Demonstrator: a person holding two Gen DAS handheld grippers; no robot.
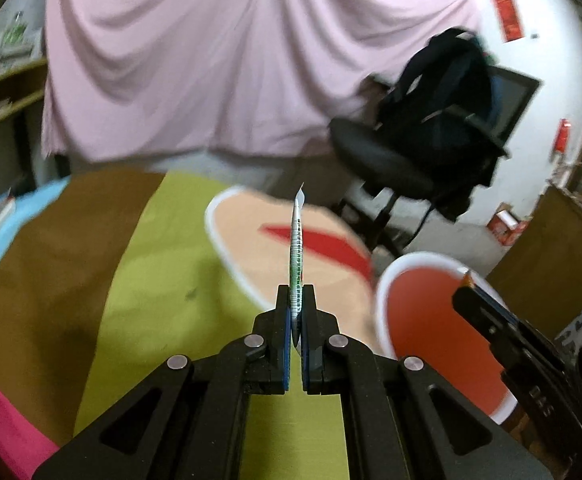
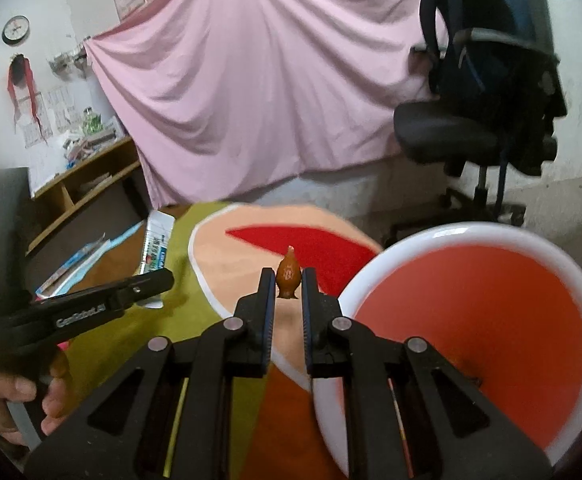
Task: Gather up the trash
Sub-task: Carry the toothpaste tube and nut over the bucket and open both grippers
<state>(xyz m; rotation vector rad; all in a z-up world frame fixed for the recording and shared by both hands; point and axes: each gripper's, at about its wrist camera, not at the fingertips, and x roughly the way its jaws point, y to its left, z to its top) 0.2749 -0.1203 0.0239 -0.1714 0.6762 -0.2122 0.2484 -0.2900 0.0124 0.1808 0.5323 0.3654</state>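
Observation:
My left gripper (image 1: 295, 292) is shut on a thin white-and-green printed wrapper (image 1: 297, 248), seen edge-on and sticking up past the fingertips. From the right wrist view the same gripper (image 2: 163, 274) reaches in from the left, held by a hand, with the silvery wrapper (image 2: 157, 242) above it. My right gripper (image 2: 287, 270) is shut on a small brown scrap (image 2: 289, 278) pinched between its tips. The right gripper (image 1: 475, 300) also shows over the red bin with a white rim (image 1: 423, 259), which stands just right of both grippers (image 2: 475, 230).
A cloth of green, brown, peach and red patches (image 2: 227, 240) covers the table. Books and papers (image 2: 71, 264) lie at its left. A black office chair with a dark backpack (image 2: 483, 128) stands behind the bin. A pink sheet (image 2: 251, 80) hangs at the back.

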